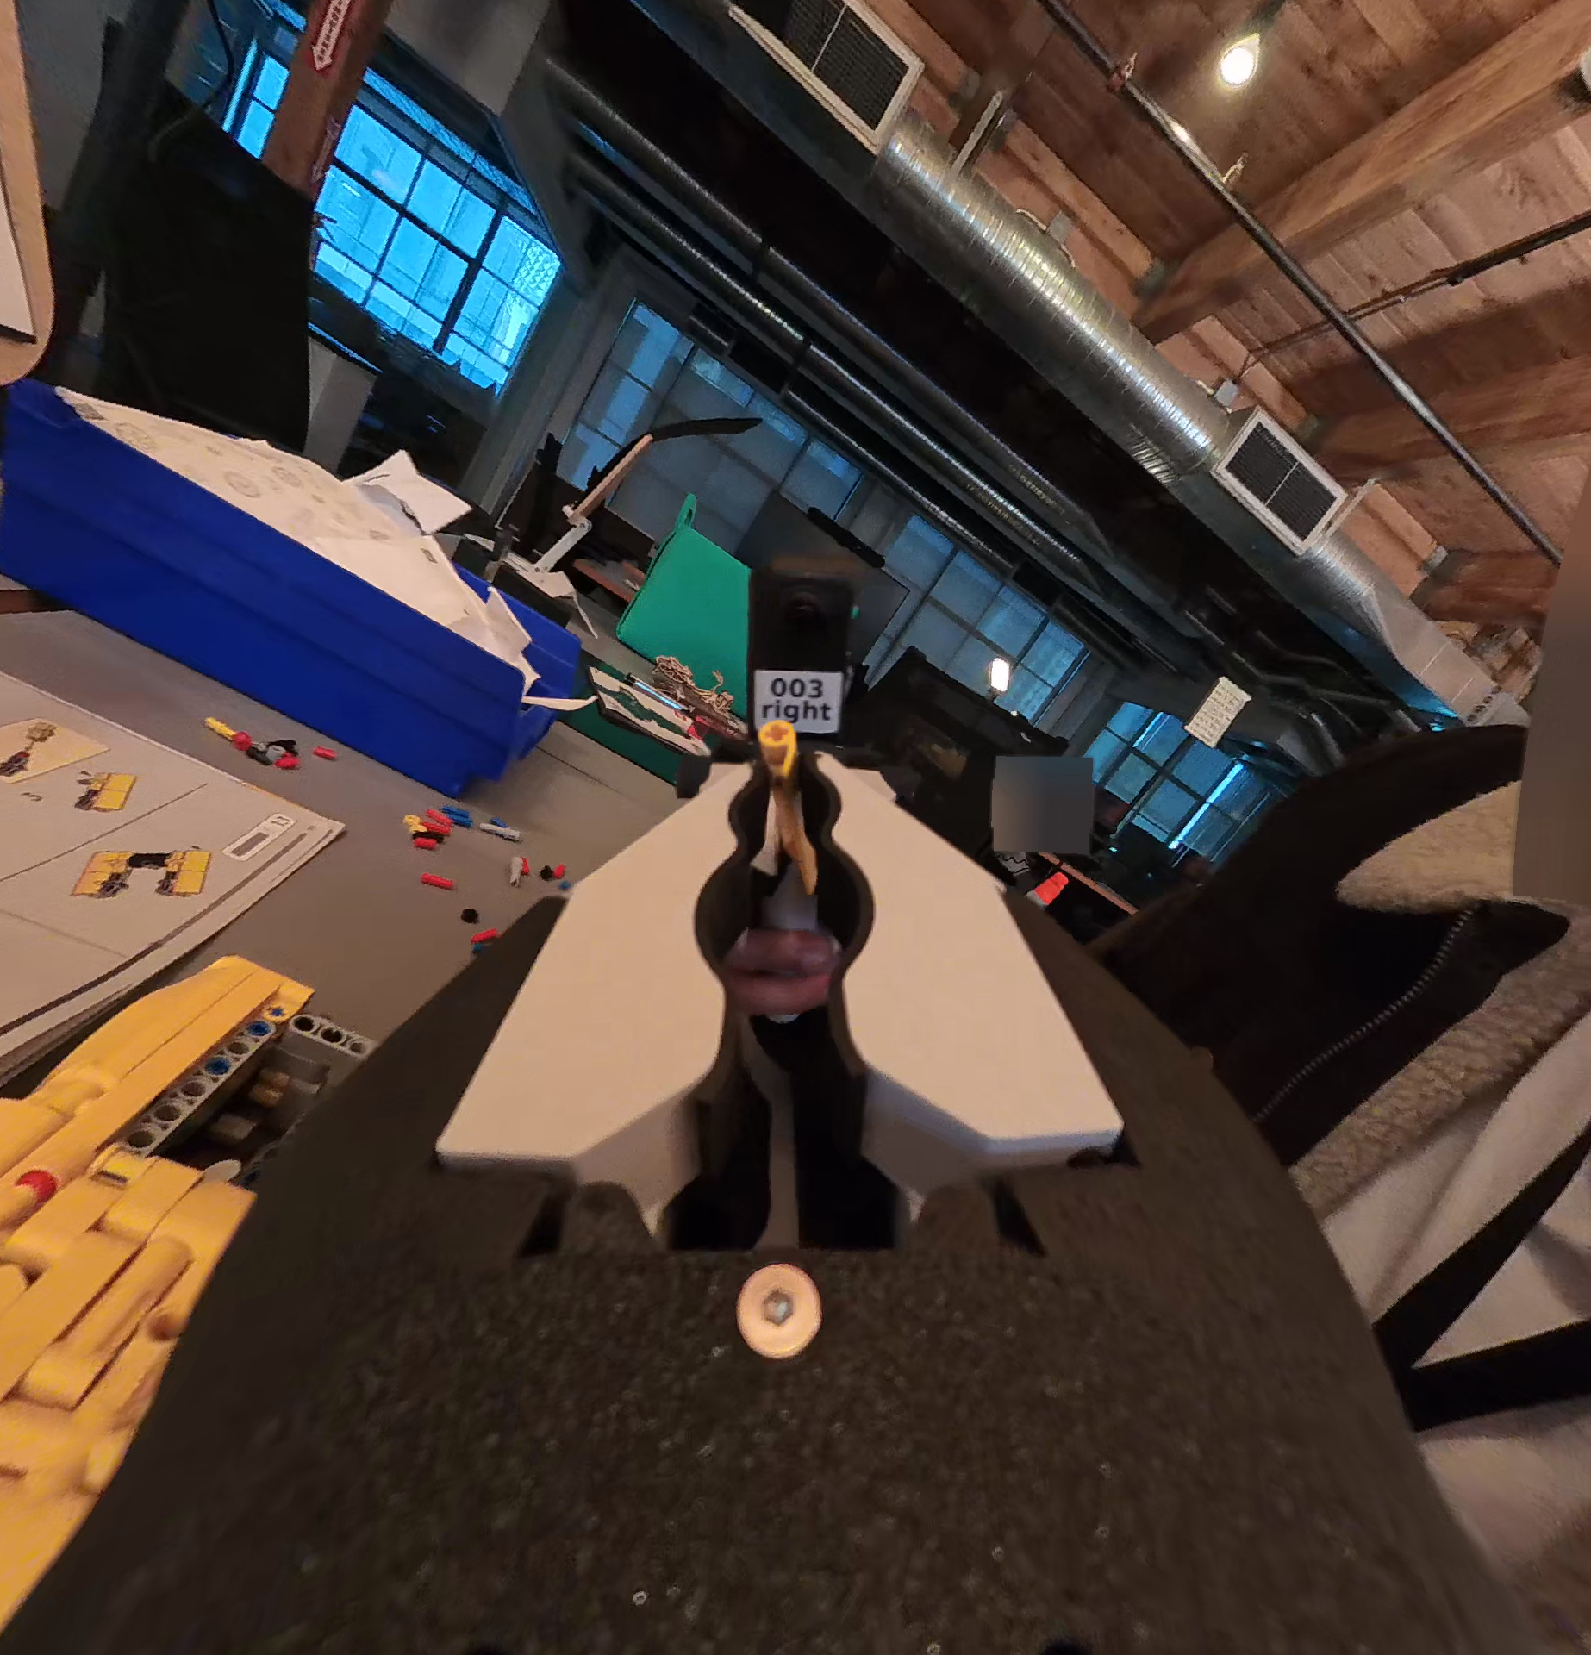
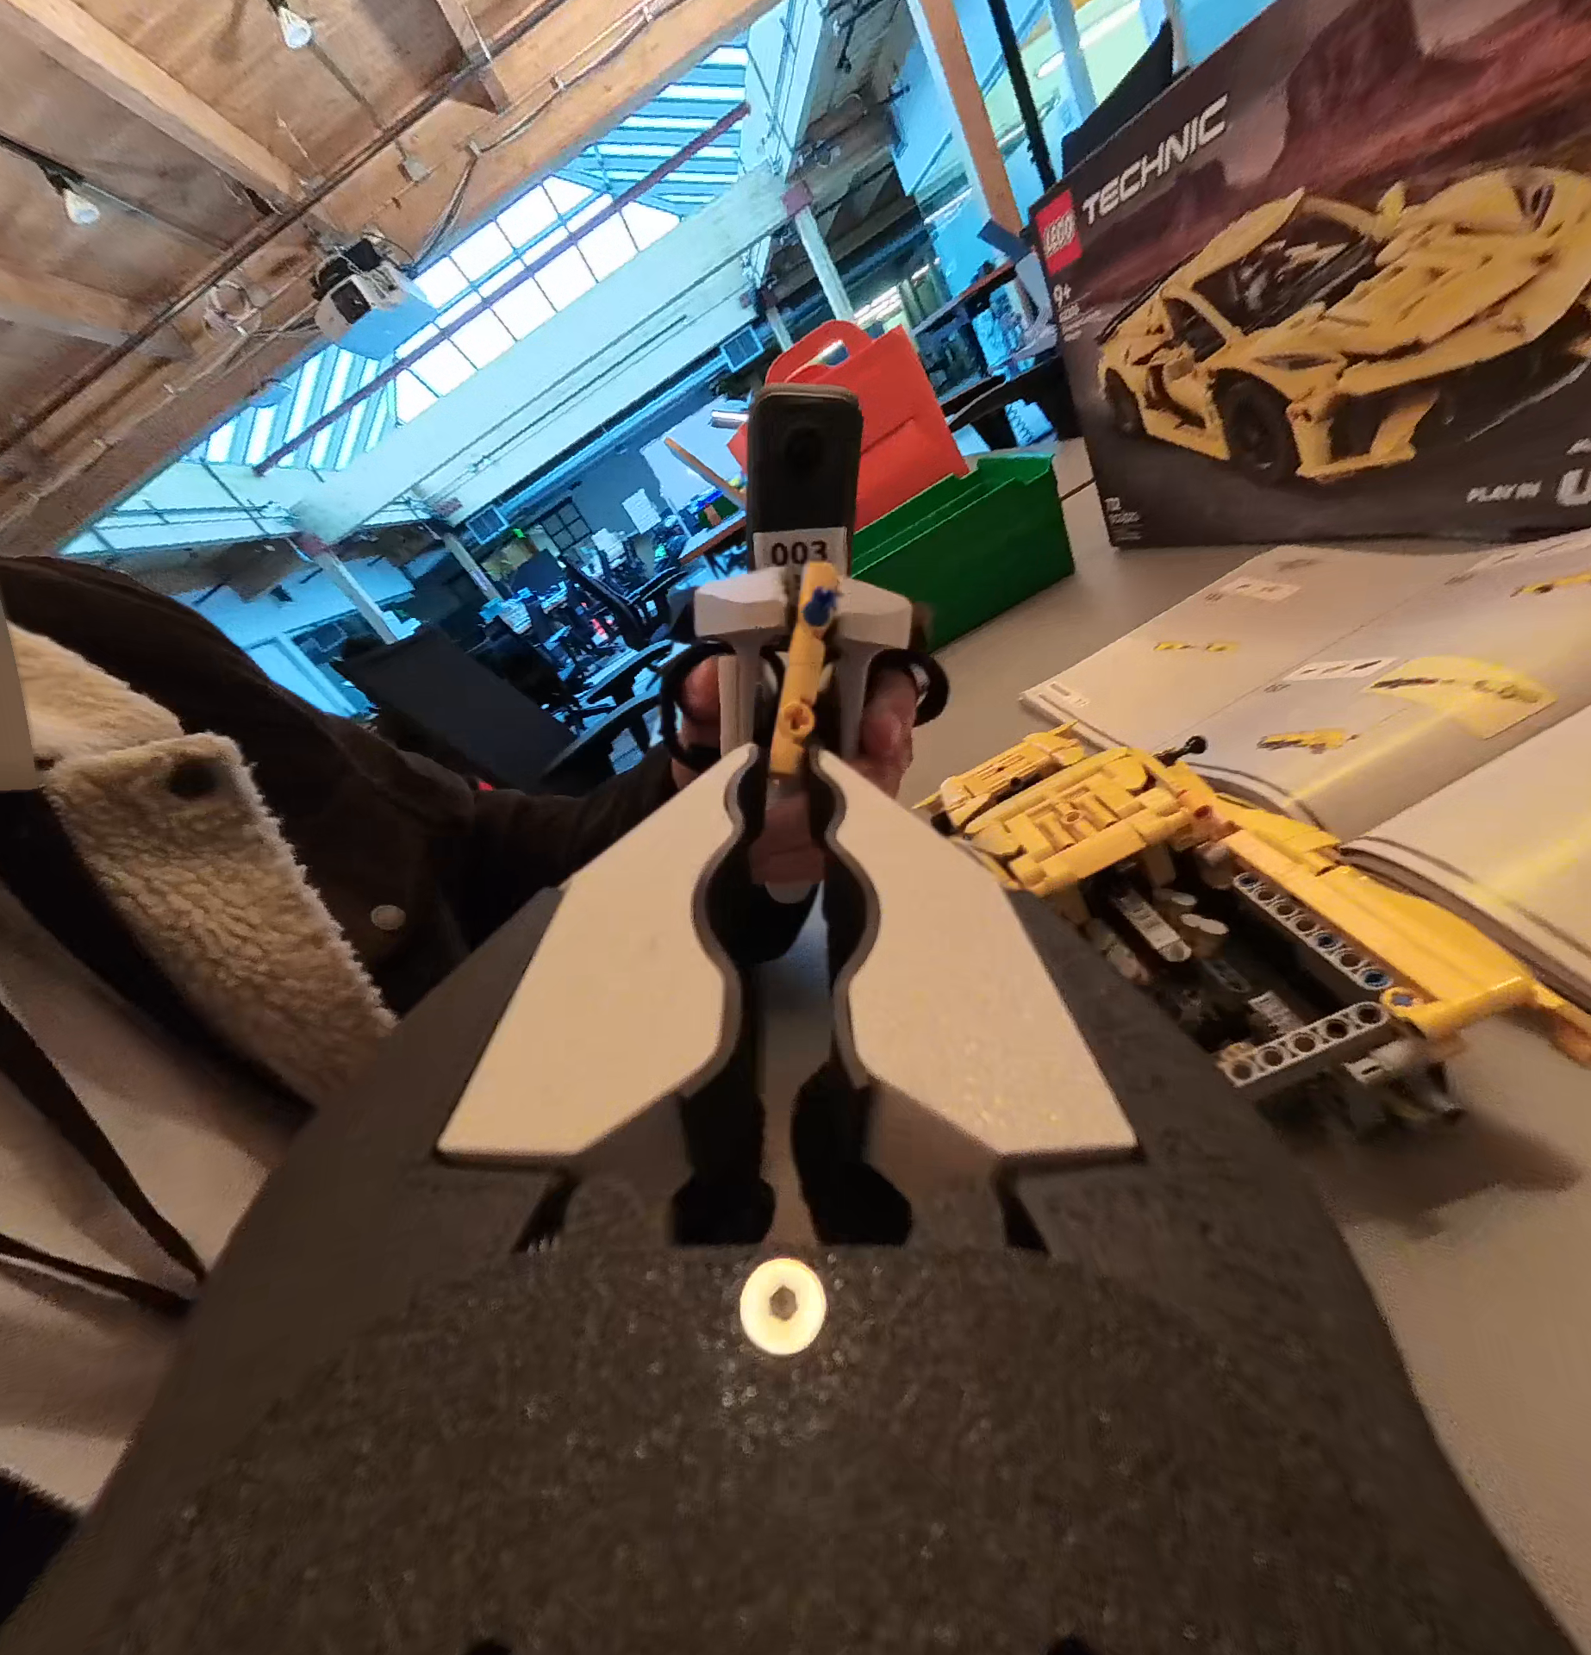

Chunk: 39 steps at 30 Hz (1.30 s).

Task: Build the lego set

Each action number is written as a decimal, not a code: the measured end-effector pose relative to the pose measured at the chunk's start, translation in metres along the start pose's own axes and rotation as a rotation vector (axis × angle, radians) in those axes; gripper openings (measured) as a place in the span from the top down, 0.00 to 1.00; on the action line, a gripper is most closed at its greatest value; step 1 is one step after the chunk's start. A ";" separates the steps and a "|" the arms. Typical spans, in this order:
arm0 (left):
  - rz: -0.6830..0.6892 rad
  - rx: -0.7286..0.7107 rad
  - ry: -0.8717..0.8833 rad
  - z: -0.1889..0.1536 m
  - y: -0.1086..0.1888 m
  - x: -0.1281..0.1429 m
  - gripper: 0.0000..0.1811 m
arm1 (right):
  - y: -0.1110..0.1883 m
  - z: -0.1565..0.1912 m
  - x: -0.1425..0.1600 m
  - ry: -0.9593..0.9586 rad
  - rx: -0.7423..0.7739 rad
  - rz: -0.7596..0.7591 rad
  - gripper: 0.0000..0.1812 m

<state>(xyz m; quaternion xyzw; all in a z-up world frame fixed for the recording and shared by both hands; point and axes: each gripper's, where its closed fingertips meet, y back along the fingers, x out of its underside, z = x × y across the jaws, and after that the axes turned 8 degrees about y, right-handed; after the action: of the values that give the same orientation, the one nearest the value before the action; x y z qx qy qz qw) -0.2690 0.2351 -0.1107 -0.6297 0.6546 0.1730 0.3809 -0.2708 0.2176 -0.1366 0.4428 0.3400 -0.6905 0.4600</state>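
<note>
My two grippers face each other above the table, each shut on one end of a small yellow lego piece with a blue pin (image 2: 801, 681). In the right wrist view my right gripper (image 2: 785, 761) pinches its near end and my left gripper (image 2: 805, 618) holds the far end. In the left wrist view my left gripper (image 1: 778, 779) is shut on the same yellow piece (image 1: 785, 806), with the right gripper's black camera body (image 1: 801, 618) just behind. The half-built yellow car (image 2: 1132, 851) lies on the table to the right, and also shows in the left wrist view (image 1: 102, 1209).
An open instruction booklet (image 2: 1311, 681) lies behind the car, with the set's box (image 2: 1356, 269) standing behind it. A green bin (image 2: 971, 537) holds a red bag. Loose small parts (image 1: 452, 833) lie near a blue bin (image 1: 264, 573). A person's jacket sleeve (image 2: 326, 806) is close by. Left and right tips are no more than a few centimetres apart.
</note>
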 end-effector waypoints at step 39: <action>0.093 -0.068 -0.086 0.002 -0.009 0.017 0.97 | 0.072 -0.015 0.073 0.399 0.133 0.549 0.85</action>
<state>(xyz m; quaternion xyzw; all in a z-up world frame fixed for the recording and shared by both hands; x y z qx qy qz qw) -0.2585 0.2235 -0.1219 -0.6033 0.6598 0.2395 0.3785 -0.2127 0.1813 -0.2138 0.6731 0.2459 -0.4613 0.5232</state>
